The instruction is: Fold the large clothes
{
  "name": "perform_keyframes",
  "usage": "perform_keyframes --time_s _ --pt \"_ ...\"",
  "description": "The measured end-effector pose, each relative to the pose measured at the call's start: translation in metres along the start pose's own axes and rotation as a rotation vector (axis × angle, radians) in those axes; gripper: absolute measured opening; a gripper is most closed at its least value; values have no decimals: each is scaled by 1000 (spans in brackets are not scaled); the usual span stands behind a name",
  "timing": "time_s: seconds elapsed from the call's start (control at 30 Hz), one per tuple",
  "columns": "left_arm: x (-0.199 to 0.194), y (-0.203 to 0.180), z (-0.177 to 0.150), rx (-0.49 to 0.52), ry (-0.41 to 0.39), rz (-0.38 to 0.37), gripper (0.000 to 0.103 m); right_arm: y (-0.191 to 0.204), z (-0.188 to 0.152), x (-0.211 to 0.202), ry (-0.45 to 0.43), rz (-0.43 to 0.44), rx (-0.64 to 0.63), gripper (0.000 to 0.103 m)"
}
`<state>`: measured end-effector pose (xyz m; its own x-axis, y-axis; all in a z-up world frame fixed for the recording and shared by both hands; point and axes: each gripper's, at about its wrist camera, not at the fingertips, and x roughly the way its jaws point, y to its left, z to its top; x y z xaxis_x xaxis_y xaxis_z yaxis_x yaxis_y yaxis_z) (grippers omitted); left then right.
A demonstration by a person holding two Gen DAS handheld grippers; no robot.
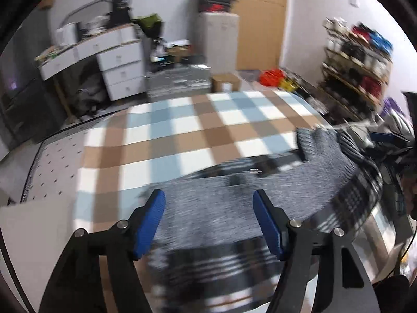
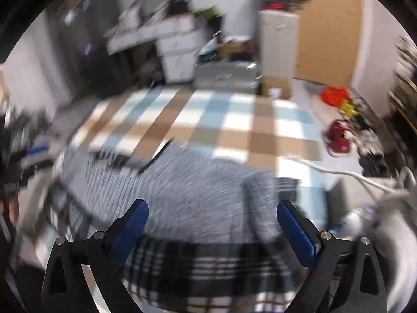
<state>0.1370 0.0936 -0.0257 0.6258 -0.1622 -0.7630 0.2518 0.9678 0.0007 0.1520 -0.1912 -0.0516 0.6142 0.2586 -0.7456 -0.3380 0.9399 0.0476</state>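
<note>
A grey knit garment with black-and-white plaid parts [image 1: 234, 203] lies on a table covered by a checked brown, blue and white cloth [image 1: 182, 135]. My left gripper [image 1: 209, 195] is open and empty, its blue pads above the garment's grey body. The garment also shows in the right wrist view [image 2: 182, 190], blurred, with its plaid hem nearest the camera. My right gripper [image 2: 212, 211] is open and empty just above it. The far end of the left gripper shows at the left edge of the right wrist view.
A white drawer unit [image 1: 120, 65] and boxes [image 1: 225, 82] stand beyond the table's far edge. Red and yellow items [image 2: 336, 96] and a white cable [image 2: 338, 172] lie at the table's right side. Shelves [image 1: 357, 60] stand at the right.
</note>
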Motion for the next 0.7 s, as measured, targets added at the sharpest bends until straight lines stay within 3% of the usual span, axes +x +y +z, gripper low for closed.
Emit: perform_keyframes --time_s 0.1,0.17,0.27,0.3,0.4,0.53,0.6,0.7 --pt "36 -21 10 46 125 -43 65 30 6 35 89 -19 -132 100" --pt "63 -28 14 94 198 8 65 38 8 57 130 -47 -203 100" --pt "91 -24 15 101 300 3 65 30 6 100 329 -10 -180 99" --pt "90 -20 18 92 304 -13 65 27 6 101 335 8 -163 99" --pt "69 -19 33 112 265 -136 65 11 8 83 265 70 -114 100" --pt "56 -52 49 342 203 -207 65 -23 -6 57 182 183 80 100" --pt "72 -74 50 447 242 -263 65 -37 -20 48 145 244 190 100" --pt "108 -97 47 551 326 -227 65 -41 -40 36 82 304 279 100"
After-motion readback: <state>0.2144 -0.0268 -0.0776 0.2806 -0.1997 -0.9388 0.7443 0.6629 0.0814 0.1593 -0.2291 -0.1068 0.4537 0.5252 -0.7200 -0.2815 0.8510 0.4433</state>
